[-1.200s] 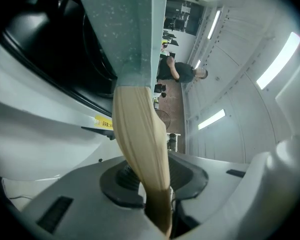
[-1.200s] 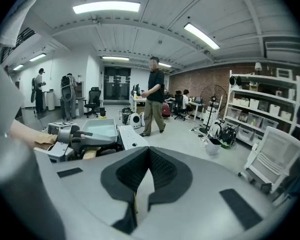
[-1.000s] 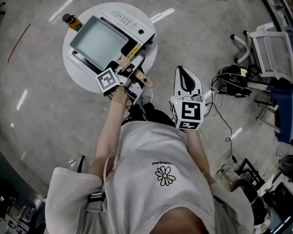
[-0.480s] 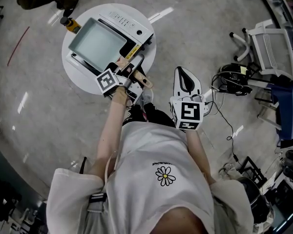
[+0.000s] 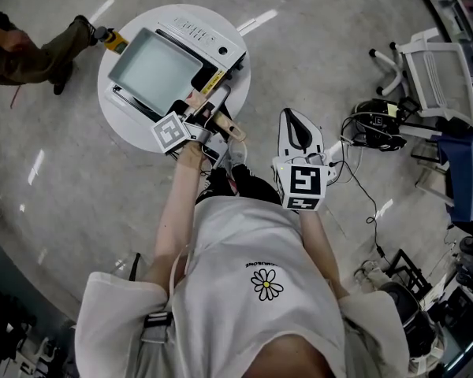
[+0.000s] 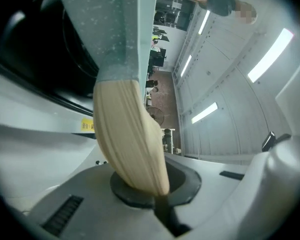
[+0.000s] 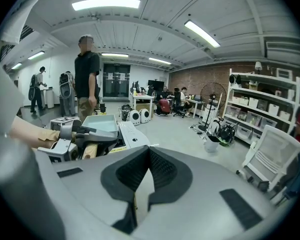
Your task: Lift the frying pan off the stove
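Grasp step: left gripper (image 6: 157,194) pinches the wooden handle (image 6: 130,134) of the square frying pan (image 5: 156,68), upper left, resting on the portable stove (image 5: 209,34); right gripper (image 7: 147,156) pressed together, empty; next likely needs a level lift.

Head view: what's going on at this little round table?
A person holding a gripper in each hand is working at a round white table with a stove on it. The left gripper is shut on the wooden handle of the square frying pan, which looks to be sitting on the stove, not yet lifted. The right gripper hangs off to the side, shut and empty.
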A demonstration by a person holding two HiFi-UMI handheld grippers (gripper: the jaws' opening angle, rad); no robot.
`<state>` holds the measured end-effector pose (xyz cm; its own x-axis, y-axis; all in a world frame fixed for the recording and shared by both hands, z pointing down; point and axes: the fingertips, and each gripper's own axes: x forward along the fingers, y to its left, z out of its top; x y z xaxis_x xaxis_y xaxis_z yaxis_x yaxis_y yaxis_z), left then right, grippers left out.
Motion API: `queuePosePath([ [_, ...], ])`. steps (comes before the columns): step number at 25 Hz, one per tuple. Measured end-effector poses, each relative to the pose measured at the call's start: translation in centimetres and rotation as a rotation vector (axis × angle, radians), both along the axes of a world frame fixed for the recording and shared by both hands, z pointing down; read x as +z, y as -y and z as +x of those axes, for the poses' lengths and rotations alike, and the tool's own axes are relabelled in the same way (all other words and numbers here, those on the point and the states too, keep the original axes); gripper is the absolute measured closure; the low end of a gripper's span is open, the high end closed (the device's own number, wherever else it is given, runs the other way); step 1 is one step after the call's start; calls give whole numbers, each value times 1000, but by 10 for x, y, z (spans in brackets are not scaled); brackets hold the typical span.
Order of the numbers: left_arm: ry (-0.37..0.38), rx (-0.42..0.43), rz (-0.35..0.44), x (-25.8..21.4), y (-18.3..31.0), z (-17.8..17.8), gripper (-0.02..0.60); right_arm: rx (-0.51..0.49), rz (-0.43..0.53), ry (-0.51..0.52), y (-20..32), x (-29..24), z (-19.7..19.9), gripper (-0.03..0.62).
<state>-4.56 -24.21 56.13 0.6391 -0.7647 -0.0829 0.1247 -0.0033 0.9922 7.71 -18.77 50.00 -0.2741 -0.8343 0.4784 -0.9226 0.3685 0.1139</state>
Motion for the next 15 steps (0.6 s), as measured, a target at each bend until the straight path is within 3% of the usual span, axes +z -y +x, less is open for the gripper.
queuePosePath([
  [15, 96, 4, 57, -6, 1, -5, 584, -20, -11, 11, -1, -1, -5, 591],
])
